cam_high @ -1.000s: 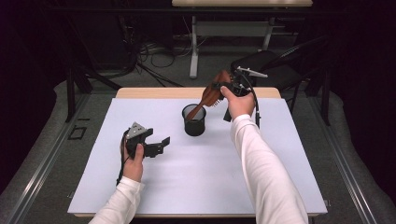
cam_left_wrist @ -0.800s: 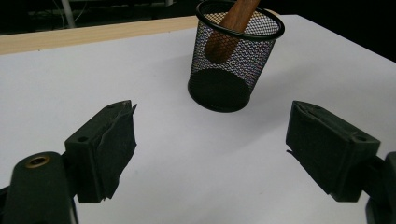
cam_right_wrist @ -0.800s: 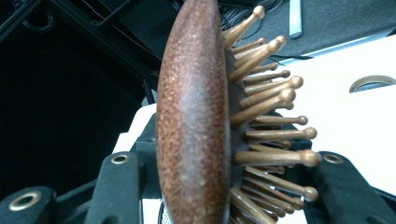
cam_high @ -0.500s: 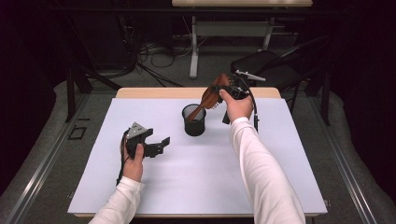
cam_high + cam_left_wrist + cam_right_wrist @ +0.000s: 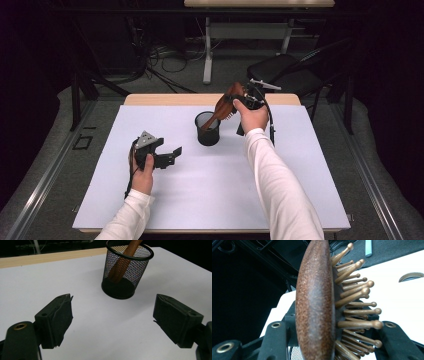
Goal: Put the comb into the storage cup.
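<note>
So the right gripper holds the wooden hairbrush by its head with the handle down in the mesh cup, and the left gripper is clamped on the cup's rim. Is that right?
Not quite. The left gripper is not on the mesh cup: its jaws stand open over the white table, short of the cup, as the left gripper view shows. The right gripper does hold the hairbrush by its head, handle in the cup.

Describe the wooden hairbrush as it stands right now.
The hairbrush looks like reddish-brown wood, with an oval head and ball-tipped wooden pins on one face. The right gripper is shut on its head, holding it tilted. Its handle slants down inside the black mesh cup on the white table.
</note>
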Motion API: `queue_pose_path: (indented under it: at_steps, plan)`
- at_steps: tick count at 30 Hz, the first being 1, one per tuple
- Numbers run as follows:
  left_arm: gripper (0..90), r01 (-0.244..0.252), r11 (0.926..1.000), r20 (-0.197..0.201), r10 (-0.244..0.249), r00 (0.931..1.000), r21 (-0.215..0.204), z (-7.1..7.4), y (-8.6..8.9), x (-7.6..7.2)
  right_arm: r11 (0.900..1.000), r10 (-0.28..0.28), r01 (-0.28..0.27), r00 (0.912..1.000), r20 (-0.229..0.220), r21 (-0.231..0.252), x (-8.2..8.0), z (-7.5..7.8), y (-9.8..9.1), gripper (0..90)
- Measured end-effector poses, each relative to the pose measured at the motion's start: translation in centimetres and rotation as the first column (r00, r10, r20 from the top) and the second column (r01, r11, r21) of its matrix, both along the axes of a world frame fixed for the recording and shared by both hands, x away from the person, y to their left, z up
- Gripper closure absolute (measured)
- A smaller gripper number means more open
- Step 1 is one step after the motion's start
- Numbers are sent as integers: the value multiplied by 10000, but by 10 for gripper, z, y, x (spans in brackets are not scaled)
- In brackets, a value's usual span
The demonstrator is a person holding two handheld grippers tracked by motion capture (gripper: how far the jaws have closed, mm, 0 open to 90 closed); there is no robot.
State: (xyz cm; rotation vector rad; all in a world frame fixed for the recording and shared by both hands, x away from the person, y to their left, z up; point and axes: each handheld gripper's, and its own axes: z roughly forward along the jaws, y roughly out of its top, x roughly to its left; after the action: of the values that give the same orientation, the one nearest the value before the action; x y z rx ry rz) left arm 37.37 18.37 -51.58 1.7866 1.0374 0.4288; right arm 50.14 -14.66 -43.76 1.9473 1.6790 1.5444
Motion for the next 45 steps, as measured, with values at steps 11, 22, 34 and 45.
queue_pose_path:
  at_steps: [11, 22, 34, 45]
  plan:
    - [161, -11, 10000, 7, 11, 10000, 13, -1, 0, 0, 9997, 0, 0, 10000, 20, -261, 0, -4, 4, 482]
    - [161, -3, 10000, 5, 3, 10000, 15, -1, 0, 0, 9992, 58, -57, 10000, 34, -388, 0, -5, 9, 482]
    - [161, -20, 10000, -22, 20, 10000, 30, -1, 0, 1, 9982, 70, -61, 9998, 162, -598, -1, -5, 13, 480]
    - [161, -12, 10000, -41, 12, 10000, 51, -1, 0, 1, 9969, 148, -130, 9996, 227, -774, -1, -6, 16, 479]
